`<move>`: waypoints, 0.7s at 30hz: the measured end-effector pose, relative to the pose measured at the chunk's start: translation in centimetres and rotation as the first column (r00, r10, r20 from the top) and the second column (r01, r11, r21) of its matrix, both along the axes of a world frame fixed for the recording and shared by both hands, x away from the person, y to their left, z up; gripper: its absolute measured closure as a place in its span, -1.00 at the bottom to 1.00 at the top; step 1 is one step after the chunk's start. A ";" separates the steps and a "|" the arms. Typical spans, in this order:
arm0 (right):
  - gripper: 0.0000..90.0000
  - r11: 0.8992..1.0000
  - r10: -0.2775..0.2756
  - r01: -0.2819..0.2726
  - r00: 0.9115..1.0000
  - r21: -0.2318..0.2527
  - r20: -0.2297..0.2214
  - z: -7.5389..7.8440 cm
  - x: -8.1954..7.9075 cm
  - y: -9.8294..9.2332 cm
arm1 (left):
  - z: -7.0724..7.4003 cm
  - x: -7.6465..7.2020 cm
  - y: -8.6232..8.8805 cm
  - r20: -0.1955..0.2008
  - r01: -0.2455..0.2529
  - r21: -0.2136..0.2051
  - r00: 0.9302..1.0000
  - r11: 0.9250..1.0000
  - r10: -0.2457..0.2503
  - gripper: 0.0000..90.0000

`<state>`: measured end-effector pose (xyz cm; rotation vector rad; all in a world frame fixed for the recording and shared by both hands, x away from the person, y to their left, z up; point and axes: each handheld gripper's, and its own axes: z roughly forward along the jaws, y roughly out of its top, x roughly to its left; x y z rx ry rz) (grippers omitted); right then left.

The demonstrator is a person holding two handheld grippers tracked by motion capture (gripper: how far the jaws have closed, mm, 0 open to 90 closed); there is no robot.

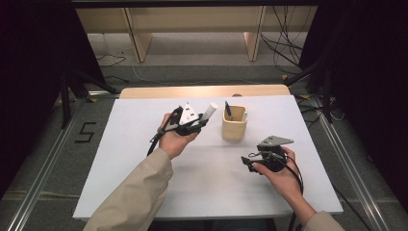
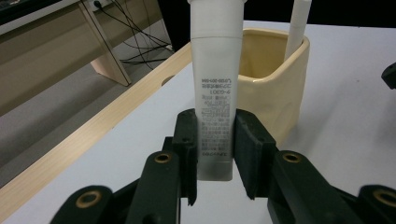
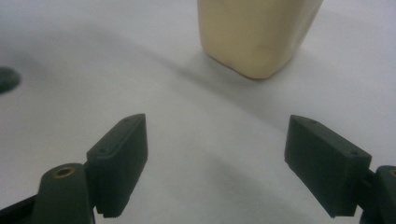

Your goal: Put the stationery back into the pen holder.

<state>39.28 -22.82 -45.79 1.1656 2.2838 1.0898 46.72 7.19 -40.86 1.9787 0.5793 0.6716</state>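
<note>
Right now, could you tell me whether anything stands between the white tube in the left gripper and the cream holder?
Nothing visible does: the white tube faces the cream holder across bare table.

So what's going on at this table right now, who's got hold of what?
A person works at a white table with a gripper in each hand. The left gripper is clamped on a white plastic tube with printed text, held just beside a cream ceramic holder that already has a dark pen and a white stick-like item in it. The right gripper sits open and empty over the table, nearer the person.
</note>
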 end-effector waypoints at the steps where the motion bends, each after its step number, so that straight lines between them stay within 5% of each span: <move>1: -0.51 1.000 -0.001 0.001 1.000 0.001 0.000 0.0 0.0 0.0 | 0.0 0.0 -0.1 0.000 0.002 0.003 1.000 1.000 -0.002 0.59; 21: -0.51 1.000 0.002 -0.002 1.000 0.000 0.003 0.0 0.0 0.0 | 0.5 0.2 -1.1 0.011 0.017 -0.027 1.000 0.999 -0.016 0.59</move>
